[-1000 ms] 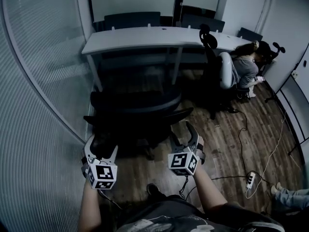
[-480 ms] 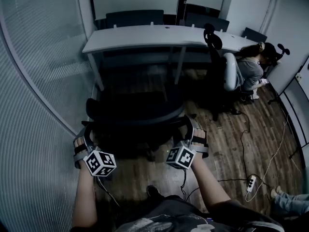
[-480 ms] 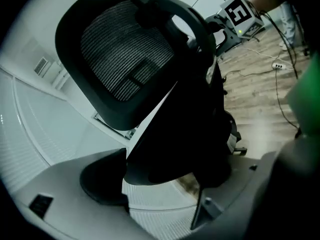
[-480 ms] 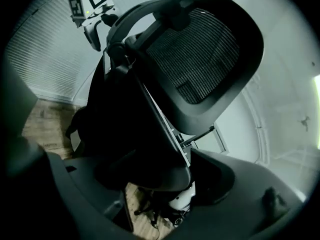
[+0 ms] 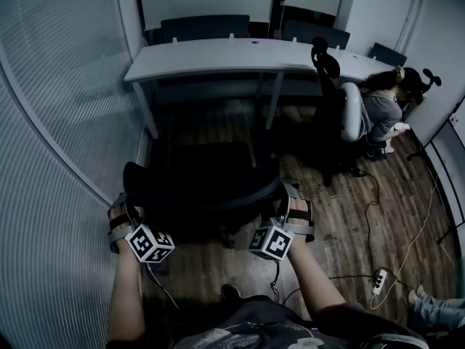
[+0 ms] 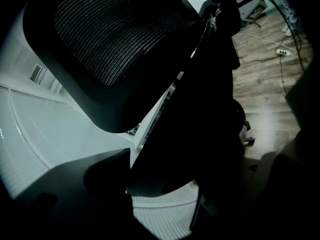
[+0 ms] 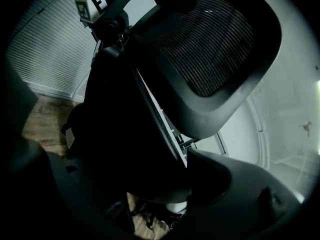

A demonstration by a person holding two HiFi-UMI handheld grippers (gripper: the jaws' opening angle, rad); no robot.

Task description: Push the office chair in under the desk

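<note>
The black office chair stands on the wood floor a little short of the white desk, its back towards me. My left gripper straddles the left edge of the chair back, and my right gripper straddles the right edge. Both have their jaws spread wide. In the left gripper view the mesh headrest and the dark back frame fill the space between the jaws of the left gripper. The right gripper view shows the same headrest above the right gripper. Whether any pad presses on the frame is too dark to tell.
A ribbed glass wall curves along the left. A person sits on another chair at the desk's right end. Cables and a power strip lie on the floor at the right. Dark chairs stand behind the desk.
Both grippers have moved forward from behind the chair to either side of its back. The chair has stayed in about the same place.
</note>
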